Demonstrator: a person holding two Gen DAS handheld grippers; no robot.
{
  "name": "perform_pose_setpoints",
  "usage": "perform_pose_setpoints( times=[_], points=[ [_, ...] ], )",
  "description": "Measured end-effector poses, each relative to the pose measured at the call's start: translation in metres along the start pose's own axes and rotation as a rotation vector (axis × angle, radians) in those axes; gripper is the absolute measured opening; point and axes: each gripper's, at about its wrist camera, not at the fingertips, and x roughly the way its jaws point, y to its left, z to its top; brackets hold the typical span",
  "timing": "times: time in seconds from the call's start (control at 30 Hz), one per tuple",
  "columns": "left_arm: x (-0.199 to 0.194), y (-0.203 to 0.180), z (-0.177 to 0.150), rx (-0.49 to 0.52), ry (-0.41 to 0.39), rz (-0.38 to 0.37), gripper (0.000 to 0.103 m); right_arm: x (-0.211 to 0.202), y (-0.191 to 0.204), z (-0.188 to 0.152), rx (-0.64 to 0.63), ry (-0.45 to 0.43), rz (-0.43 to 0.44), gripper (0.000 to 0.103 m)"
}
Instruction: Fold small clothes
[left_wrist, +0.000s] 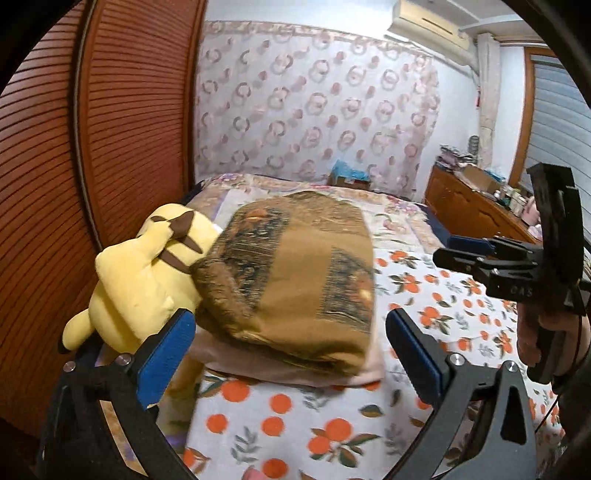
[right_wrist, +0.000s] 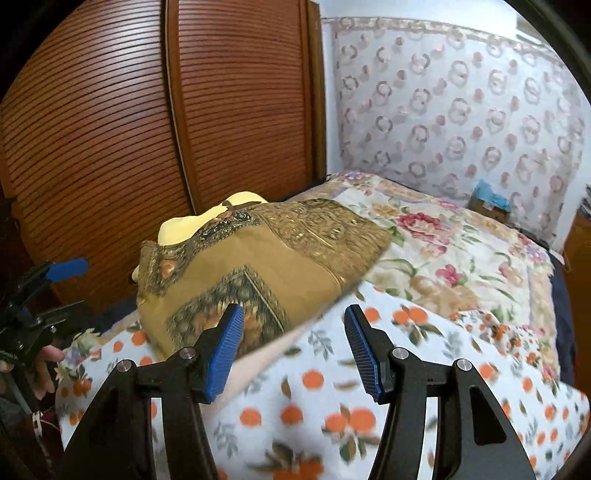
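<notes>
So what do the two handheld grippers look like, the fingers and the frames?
The left gripper and right gripper are alike: black angular frames with silver round bolts and ribbed blue pads on the fingers. White lettering, too blurred to read, marks the right gripper's body. A dark sleeve shows at the right hand's wrist.

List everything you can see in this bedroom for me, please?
folded cloth: one, brown patterned, on the bed, atop a pink garment
plush toy: one, yellow, left of the cloth
bedspread: one, white with oranges, under the pile
quilt: one, floral, far half of the bed
wardrobe doors: brown, slatted, left
air conditioner: one, cream, high on the wall
left gripper: open, empty
right gripper: open, empty
</notes>
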Motion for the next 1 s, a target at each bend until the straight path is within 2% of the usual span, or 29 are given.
perform_pose_setpoints(
  times=[0.27, 0.3, 0.37, 0.63, 0.77, 1.0],
  points=[
    [-0.014, -0.042, -0.011, 0.053, -0.024, -0.057, 0.103, -0.068, 0.012, -0.045, 0.061, -0.043, -0.082, 0.063],
    [-0.016, -0.048, -0.012, 0.065, -0.026, -0.069, 0.103, -0.076, 0.013, -0.051, 0.071, -0.049, -0.091, 0.064],
    [-0.019, -0.059, -0.015, 0.081, -0.027, -0.085, 0.103, -0.097, 0.017, -0.065, 0.088, -0.061, -0.118, 0.075],
    [-0.034, -0.099, -0.024, 0.121, -0.035, -0.118, 0.103, -0.163, 0.028, -0.101, 0.161, -0.107, -0.235, 0.081],
    [-0.040, -0.115, -0.022, 0.138, -0.036, -0.122, 0.103, -0.196, 0.034, -0.110, 0.194, -0.134, -0.281, 0.081],
    [-0.059, -0.134, -0.002, 0.155, -0.082, -0.134, 0.103, -0.245, 0.044, -0.112, 0.218, -0.211, -0.356, 0.081]
  ],
)
